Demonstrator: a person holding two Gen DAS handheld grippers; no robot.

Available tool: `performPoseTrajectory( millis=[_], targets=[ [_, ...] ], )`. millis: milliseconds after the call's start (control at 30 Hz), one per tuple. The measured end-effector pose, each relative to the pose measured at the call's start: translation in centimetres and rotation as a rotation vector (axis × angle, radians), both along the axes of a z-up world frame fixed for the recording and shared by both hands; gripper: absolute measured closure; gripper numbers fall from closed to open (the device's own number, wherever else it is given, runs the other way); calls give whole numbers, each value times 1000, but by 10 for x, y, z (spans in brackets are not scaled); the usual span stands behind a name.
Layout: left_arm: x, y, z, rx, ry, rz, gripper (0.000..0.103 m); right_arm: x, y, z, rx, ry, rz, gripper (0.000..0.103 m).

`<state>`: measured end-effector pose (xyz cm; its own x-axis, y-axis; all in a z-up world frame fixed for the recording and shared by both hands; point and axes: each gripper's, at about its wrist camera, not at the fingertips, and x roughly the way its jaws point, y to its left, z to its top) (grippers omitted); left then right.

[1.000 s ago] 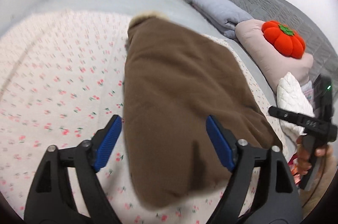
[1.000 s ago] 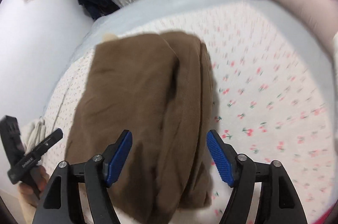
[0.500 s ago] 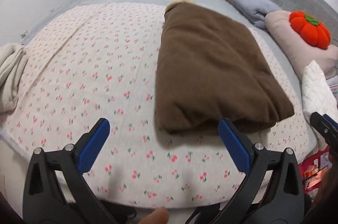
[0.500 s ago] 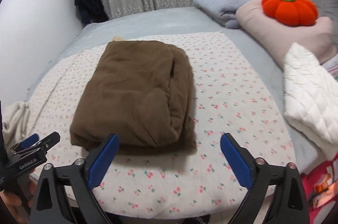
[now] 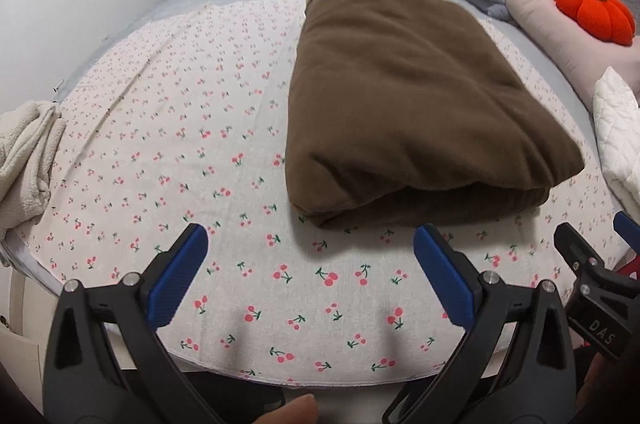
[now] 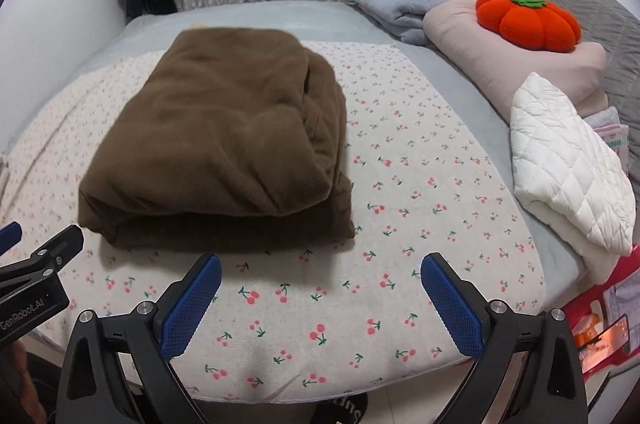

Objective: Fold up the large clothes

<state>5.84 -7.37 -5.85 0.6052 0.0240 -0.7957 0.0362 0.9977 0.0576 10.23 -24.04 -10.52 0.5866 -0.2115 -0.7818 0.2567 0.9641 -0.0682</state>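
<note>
Left wrist view: the left hand-held gripper [image 5: 310, 264] has just been spreading its blue-padded jaws, now wide with only cherry-print bed sheet [image 5: 180, 128] between them. The folded brown fleece garment [image 5: 404, 96] lies on the bed beyond the fingertips, apart from them. The right hand-held gripper [image 6: 320, 288], jaws likewise just widened and holding nothing, hovers before the same bundle.
</note>
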Motion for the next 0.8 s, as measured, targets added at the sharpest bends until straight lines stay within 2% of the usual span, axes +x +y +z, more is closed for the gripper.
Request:
performPoseTrajectory(
  millis=[133, 800],
  targets=[
    [3, -2, -9, 2, 25, -6, 1, 7, 1, -15, -16, 49, -2, 1],
    [-3, -5, -9, -8, 4, -31, 1, 3, -4, -5, 39, -7, -5, 1]
  ],
)
